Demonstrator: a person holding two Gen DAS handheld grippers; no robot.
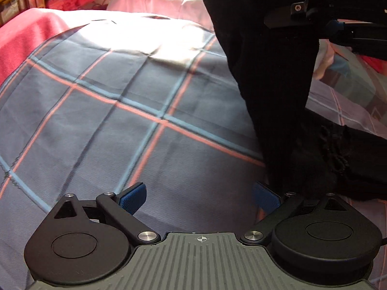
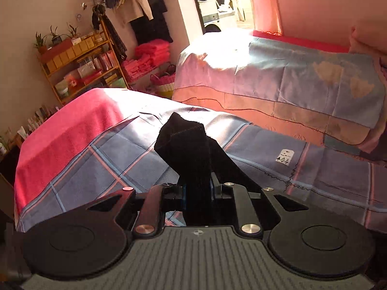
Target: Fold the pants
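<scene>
Pants (image 2: 191, 149), black, hang pinched between the blue pads of the right gripper (image 2: 197, 193), which has closed onto a bunched fold; the cloth rises toward twelve o'clock in its view. From the left wrist, the same fabric drapes from one o'clock onto the plaid bedsheet (image 1: 108, 120). Left gripper (image 1: 200, 198) stands wide open over the sheet, nothing between its fingers (image 1: 134, 198). Pink blanket (image 2: 60, 140) lies at nine o'clock.
</scene>
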